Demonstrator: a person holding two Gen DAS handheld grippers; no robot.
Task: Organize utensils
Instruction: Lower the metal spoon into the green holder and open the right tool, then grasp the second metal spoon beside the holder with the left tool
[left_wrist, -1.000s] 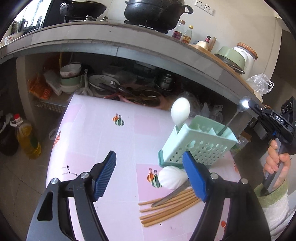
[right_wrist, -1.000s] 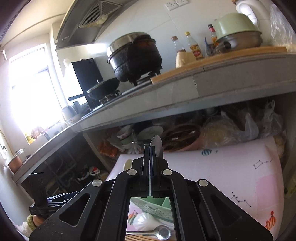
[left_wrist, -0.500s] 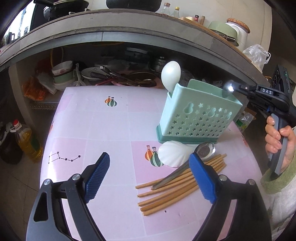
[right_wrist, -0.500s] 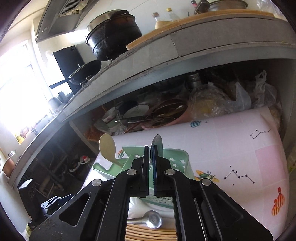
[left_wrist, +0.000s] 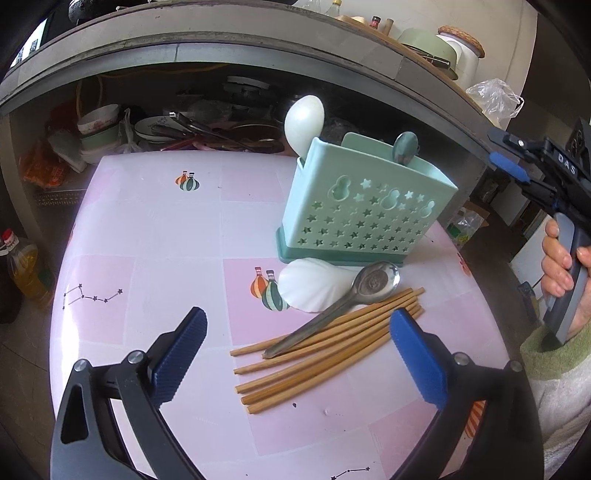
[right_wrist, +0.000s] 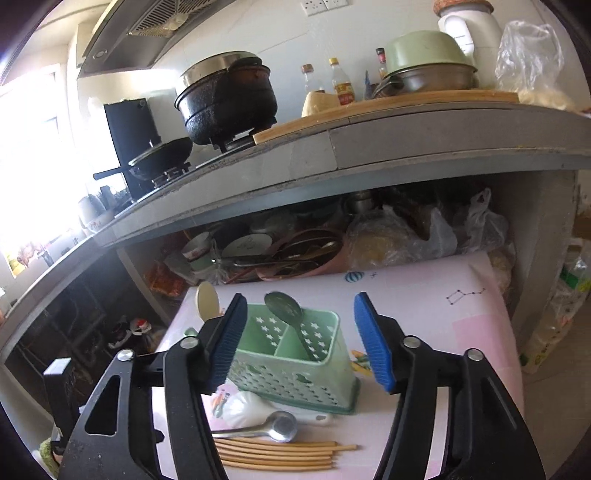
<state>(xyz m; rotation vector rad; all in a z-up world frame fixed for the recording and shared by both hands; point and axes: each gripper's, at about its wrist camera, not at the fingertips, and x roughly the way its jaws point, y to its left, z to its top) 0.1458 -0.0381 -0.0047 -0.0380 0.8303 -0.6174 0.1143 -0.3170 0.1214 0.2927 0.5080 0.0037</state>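
A mint green utensil holder (left_wrist: 364, 206) stands on the pink table, also in the right wrist view (right_wrist: 291, 360). A white spoon (left_wrist: 304, 123) and a metal spoon (left_wrist: 405, 146) stand in it; the metal one shows in the right wrist view (right_wrist: 290, 314). In front lie a white ladle (left_wrist: 314, 282), a second metal spoon (left_wrist: 347, 297) and several wooden chopsticks (left_wrist: 328, 345). My left gripper (left_wrist: 295, 354) is open above the chopsticks. My right gripper (right_wrist: 301, 338) is open and empty above the holder; it shows at the right of the left wrist view (left_wrist: 508, 166).
A grey concrete counter (right_wrist: 369, 147) overhangs the table's far side, with pots, bottles and a pan on top. Bowls, plates and bags fill the shelf (left_wrist: 184, 125) beneath it. An oil bottle (left_wrist: 24, 266) stands on the floor at the left.
My right gripper has opened and let go of the metal spoon, which now stands in the holder. My left gripper has moved closer over the chopsticks.
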